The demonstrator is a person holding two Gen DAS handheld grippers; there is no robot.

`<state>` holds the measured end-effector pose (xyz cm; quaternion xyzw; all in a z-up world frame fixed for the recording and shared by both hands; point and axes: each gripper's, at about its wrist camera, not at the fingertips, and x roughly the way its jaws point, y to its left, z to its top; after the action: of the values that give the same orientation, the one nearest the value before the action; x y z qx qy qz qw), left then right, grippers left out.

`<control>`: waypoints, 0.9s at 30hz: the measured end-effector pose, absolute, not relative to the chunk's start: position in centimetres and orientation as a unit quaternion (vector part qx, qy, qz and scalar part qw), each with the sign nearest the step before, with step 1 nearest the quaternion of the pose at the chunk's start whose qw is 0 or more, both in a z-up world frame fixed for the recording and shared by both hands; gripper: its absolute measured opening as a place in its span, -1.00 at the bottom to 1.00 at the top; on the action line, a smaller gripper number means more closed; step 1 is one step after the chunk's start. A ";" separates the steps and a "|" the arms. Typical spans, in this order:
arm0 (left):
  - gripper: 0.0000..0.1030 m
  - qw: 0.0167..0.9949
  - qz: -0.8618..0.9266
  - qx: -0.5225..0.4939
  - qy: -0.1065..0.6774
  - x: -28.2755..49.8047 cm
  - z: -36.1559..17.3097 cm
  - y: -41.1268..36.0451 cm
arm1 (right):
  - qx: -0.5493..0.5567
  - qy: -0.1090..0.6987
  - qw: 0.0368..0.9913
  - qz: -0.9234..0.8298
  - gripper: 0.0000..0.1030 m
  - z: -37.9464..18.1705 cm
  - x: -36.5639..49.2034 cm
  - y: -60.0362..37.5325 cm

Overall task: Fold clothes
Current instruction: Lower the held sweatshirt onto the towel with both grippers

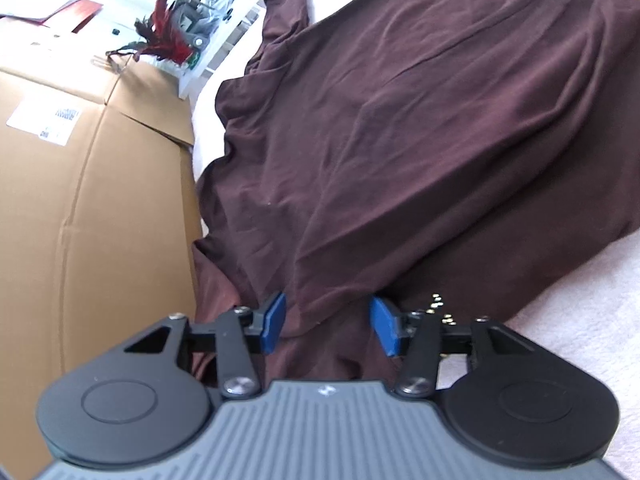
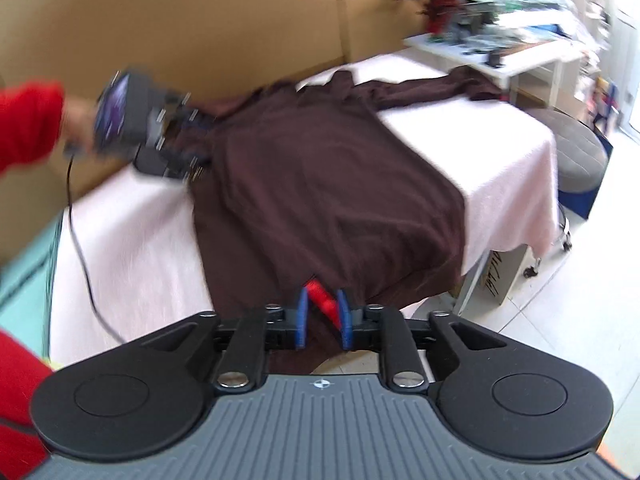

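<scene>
Nearest in the right wrist view, the right gripper has its blue fingers drawn close together on the near hem of the brown garment, where a small red tag shows in the narrow gap between them. The cloth passes between the pads, so I judge it clamped on that hem, though blur softens the contact.

The left gripper shows a different state in its own view: its fingers stand wide apart, with brown cloth lying in the gap and beneath them, and neither pad visibly presses on it. From the right view, this gripper sits ahead and to the left, at the garment's left edge, held by a hand in a red sleeve.

Beyond both claws the garment lies spread lengthwise on the white-covered table, wrinkled, a sleeve trailing off to the far right. A thick doubled edge ahead of the left claw suggests one layer may lie over another. A cardboard box stands left of the table.

The step looks like gripping edges for a fold. The left fingers would need to close on the side edge before any lift, and both claws should then travel together to keep the cloth flat.
</scene>
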<state>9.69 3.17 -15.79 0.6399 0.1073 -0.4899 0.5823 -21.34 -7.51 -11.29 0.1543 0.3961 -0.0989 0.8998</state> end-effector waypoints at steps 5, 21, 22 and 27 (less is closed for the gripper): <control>-0.18 0.559 -0.499 0.654 0.102 9.5 -16.1 2.6 | 0.073 0.420 0.901 -0.080 -0.33 -13.9 -18.6 -5.6; -0.87 0.544 -0.501 0.668 0.083 8.3 -16.4 3.1 | 0.092 0.454 0.886 -0.015 -0.70 -15.6 -14.3 -9.3; -0.88 0.544 -0.500 0.669 0.081 8.2 -16.4 3.2 | 0.093 0.455 0.885 -0.010 -0.73 -15.4 -14.4 -9.3; -0.89 0.573 -0.505 0.640 0.087 8.4 -15.0 3.8 | 0.024 0.438 0.898 -0.011 -0.82 -13.2 -16.6 -6.3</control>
<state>8.40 3.75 -14.96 0.6404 0.0867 -0.5045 0.5725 -16.56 -6.28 -13.17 0.0245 0.4383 -0.0111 0.8984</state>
